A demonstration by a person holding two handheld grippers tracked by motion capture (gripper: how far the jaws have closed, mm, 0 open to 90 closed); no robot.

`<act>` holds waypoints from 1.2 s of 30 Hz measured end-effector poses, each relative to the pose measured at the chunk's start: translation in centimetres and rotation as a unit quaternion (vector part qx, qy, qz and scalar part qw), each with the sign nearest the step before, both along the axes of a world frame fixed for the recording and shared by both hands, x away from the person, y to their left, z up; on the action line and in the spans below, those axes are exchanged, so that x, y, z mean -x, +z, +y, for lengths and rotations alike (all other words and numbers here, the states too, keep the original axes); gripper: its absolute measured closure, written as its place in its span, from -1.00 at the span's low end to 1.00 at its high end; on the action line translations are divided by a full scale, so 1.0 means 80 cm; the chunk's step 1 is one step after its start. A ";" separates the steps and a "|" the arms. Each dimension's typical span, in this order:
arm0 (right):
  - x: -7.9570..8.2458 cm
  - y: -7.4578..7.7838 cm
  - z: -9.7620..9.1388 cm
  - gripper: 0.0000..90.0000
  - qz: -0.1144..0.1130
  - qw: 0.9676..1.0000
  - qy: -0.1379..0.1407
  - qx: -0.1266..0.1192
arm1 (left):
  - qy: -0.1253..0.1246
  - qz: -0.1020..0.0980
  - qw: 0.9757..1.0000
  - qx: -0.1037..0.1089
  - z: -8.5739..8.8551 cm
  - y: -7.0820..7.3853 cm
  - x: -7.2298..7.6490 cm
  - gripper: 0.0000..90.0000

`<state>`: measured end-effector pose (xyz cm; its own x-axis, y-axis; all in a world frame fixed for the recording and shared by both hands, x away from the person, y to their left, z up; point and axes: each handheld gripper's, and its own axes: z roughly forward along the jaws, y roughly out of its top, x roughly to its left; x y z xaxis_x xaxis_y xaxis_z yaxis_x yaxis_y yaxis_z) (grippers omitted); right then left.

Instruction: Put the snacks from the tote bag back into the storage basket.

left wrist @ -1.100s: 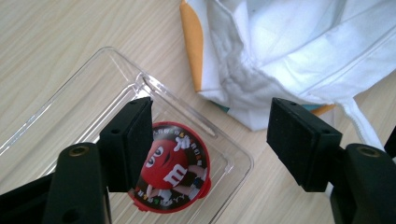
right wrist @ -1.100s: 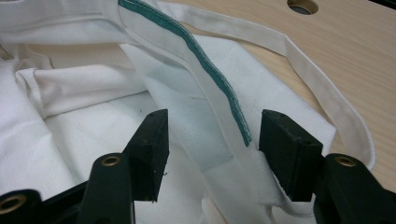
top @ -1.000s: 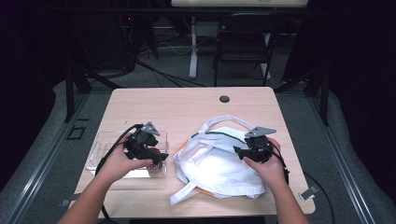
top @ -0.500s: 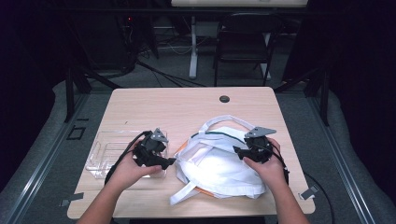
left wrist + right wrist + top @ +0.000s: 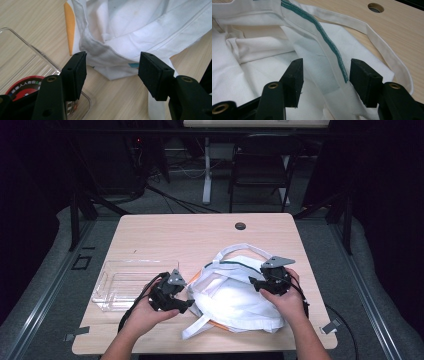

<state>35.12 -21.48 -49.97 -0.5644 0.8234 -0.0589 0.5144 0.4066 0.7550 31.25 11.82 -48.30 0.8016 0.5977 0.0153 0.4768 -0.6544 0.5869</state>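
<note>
A crumpled white cloth tote bag (image 5: 235,297) lies near the desk's (image 5: 200,232) front edge; left gripper (image 5: 186,306) and right gripper (image 5: 254,282) flank it, jaws apart, beside a clear plastic tray (image 5: 120,282).

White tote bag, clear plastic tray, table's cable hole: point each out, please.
white tote bag (image 5: 235,302): high view, middle of the crumpled cloth body.
clear plastic tray (image 5: 117,282): high view, its bare bottom.
cable hole (image 5: 240,226): high view, centre of the dark round opening.

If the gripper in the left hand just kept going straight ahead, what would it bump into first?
Most likely the white cloth bag: the left gripper is open, and the bag's folded rim lies directly ahead between its jaws, though the gap is hard to judge.
</note>
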 end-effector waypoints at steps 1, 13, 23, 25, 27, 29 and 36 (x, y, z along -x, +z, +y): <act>0.000 0.000 0.000 0.00 -0.001 1.000 0.000 0.000 | -0.001 0.001 1.000 -0.003 -0.001 -0.002 0.001 -0.12; 0.002 0.000 0.002 0.01 -0.006 1.000 0.004 0.000 | -0.011 0.002 1.000 0.009 -0.005 -0.013 0.016 -0.11; 0.004 0.000 0.004 0.01 -0.011 1.000 0.013 0.004 | -0.016 -0.016 1.000 0.015 -0.008 -0.024 0.023 -0.11; 0.004 0.000 0.004 0.01 -0.012 1.000 0.012 0.005 | -0.016 -0.018 1.000 0.016 -0.007 -0.026 0.024 -0.11; 0.005 -0.001 0.005 0.01 -0.015 1.000 0.012 0.002 | -0.017 -0.017 1.000 0.021 -0.006 -0.028 0.025 -0.11; 0.005 -0.001 0.006 0.01 -0.016 1.000 0.016 0.007 | -0.017 -0.016 0.999 0.022 -0.004 -0.028 0.025 -0.11; 0.006 -0.002 0.009 0.00 -0.020 1.000 0.019 0.010 | -0.016 -0.018 0.999 0.028 -0.002 -0.031 0.026 -0.11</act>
